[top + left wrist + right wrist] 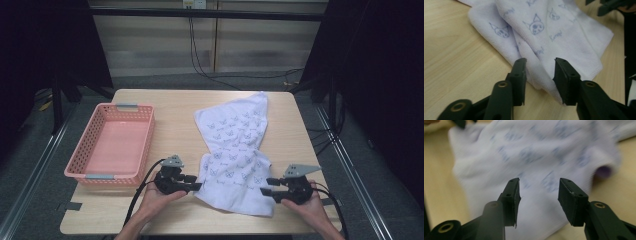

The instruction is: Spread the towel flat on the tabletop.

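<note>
Wooden table (180, 107) carries pink basket (112, 145) at left, set apart, likely destination for cloth

White printed towel (235, 150) sprawls rumpled across table middle, near edge toward person, so both tools reach it

Left gripper (194, 183) at towel's left edge, jaws parted, fold lying between them, unpinched

Right gripper (265, 186) at right edge, jaws apart, gripping nothing

Even overhead light, dark surroundings; right gripper view motion-blurred
</note>
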`<state>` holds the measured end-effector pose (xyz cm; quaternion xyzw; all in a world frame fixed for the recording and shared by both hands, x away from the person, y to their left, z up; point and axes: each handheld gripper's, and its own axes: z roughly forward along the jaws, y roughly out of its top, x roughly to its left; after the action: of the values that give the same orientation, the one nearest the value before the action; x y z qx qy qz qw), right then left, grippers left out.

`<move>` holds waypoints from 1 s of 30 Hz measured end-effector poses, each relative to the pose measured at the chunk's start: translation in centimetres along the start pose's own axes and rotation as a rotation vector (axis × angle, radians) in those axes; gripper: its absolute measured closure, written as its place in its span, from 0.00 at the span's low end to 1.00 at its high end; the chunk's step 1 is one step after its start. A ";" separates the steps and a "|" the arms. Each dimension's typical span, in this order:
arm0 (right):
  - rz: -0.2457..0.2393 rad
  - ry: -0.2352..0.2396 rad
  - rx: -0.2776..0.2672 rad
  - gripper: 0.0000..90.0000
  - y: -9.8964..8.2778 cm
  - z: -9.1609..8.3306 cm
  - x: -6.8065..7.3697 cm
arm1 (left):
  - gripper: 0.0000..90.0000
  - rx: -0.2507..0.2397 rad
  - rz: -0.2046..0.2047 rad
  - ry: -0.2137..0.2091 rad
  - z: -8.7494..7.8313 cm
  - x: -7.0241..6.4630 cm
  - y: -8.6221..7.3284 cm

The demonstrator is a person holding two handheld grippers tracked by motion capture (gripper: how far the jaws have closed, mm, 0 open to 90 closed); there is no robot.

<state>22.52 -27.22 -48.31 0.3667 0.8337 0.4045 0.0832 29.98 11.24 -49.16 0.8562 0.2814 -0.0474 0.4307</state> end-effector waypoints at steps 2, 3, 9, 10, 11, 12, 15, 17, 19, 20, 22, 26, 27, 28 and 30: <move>-0.016 0.004 0.015 0.55 -0.2 0.0 0.4 | 0.80 0.037 0.028 -0.004 0.7 -0.3 0.0; -0.028 0.020 0.023 0.54 -0.4 0.0 0.6 | 0.86 0.046 0.044 0.011 0.8 -0.5 0.0; -0.077 0.081 0.089 0.52 -1.0 0.7 1.0 | 0.97 -0.062 -0.015 -0.040 -0.9 0.0 0.5; -0.095 0.085 0.101 0.52 -1.2 0.9 1.2 | 0.97 -0.087 -0.026 -0.042 -1.4 0.2 0.6; -0.135 0.066 0.103 0.53 -1.2 1.1 1.6 | 0.97 -0.107 -0.034 -0.046 -1.8 0.4 0.7; -0.135 0.066 0.103 0.53 -1.2 1.1 1.6 | 0.97 -0.126 -0.050 -0.049 -2.2 0.5 0.7; -0.184 0.029 0.095 0.71 -1.2 1.2 2.0 | 0.97 -0.159 -0.057 -0.047 -2.9 0.6 0.9; -0.166 0.021 0.102 0.89 -1.0 1.3 1.9 | 0.97 -0.174 -0.049 -0.039 -3.5 0.3 1.1; -0.150 0.041 0.104 0.94 -0.7 1.3 1.8 | 0.97 -0.200 -0.038 -0.040 -4.3 -0.2 1.4; -0.132 0.054 0.083 0.95 -0.5 1.2 1.8 | 0.97 -0.203 -0.031 -0.037 -4.7 -0.4 1.6; -0.094 0.075 0.006 0.96 0.4 0.3 1.7 | 0.97 -0.239 -0.012 -0.034 -6.2 -0.9 2.1; -0.068 0.069 -0.125 0.96 2.4 -2.2 1.4 | 0.97 -0.292 0.021 -0.015 -8.9 -1.8 3.7; -0.066 0.073 -0.156 0.96 3.1 -2.7 1.3 | 0.97 -0.294 0.037 -0.008 -9.3 -2.0 4.2; -0.066 0.053 -0.180 0.96 3.7 -3.2 1.2 | 0.97 -0.294 0.043 -0.002 -9.4 -2.1 4.8; -0.069 0.034 -0.213 0.96 4.7 -3.9 0.8 | 0.92 -0.304 0.043 0.002 -9.0 -2.1 5.5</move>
<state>22.86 -27.17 -42.14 0.3198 0.7995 0.4938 0.1215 29.68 14.58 -38.97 0.7871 0.2674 0.0060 0.5559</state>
